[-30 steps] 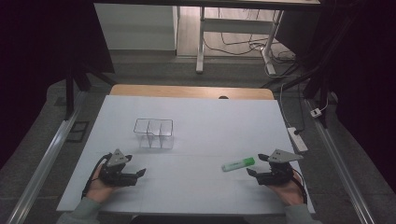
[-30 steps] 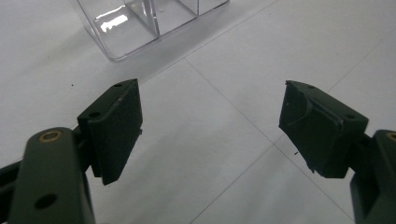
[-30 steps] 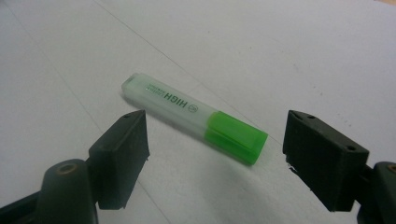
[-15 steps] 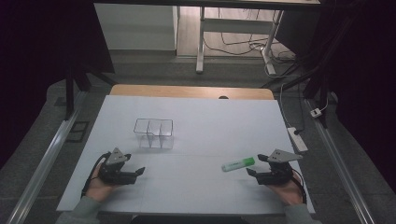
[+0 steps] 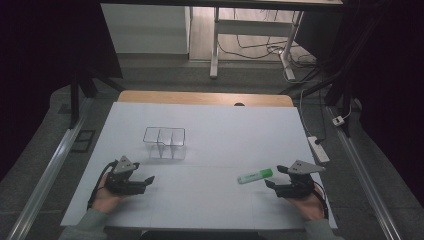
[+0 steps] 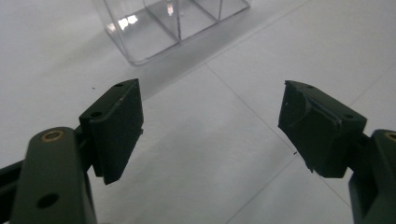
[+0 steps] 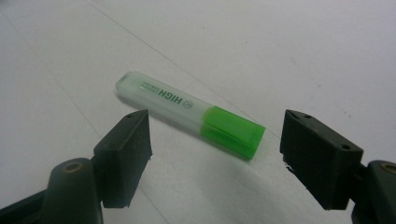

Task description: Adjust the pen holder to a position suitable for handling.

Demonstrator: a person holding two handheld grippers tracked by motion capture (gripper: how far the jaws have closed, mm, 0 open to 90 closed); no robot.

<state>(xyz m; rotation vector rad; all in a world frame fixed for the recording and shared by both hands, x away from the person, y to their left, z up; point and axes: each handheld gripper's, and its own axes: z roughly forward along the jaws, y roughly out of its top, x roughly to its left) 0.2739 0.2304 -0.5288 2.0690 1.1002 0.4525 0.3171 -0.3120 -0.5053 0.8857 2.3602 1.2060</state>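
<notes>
A green highlighter (image 5: 255,175) with a clear body and a green cap lies flat on the white table, at the right front. In the right gripper view the highlighter (image 7: 187,112) lies just beyond my jaws. My right gripper (image 5: 272,181) is open, just to the highlighter's right and a little nearer, and it holds nothing. The right gripper (image 7: 215,135) has its jaws set wide. My left gripper (image 5: 146,180) rests open and empty at the left front. A clear plastic box with dividers (image 5: 164,142) stands just beyond it. In the left gripper view the clear box (image 6: 177,23) sits past the open left gripper (image 6: 210,112).
The white table top (image 5: 215,130) has a wooden strip (image 5: 200,98) along its far edge. A power strip (image 5: 318,149) lies off the table's right side. Metal rails run along both sides on the floor.
My left gripper has edged slightly forward toward the clear box. The right gripper and the highlighter have stayed where they were.
</notes>
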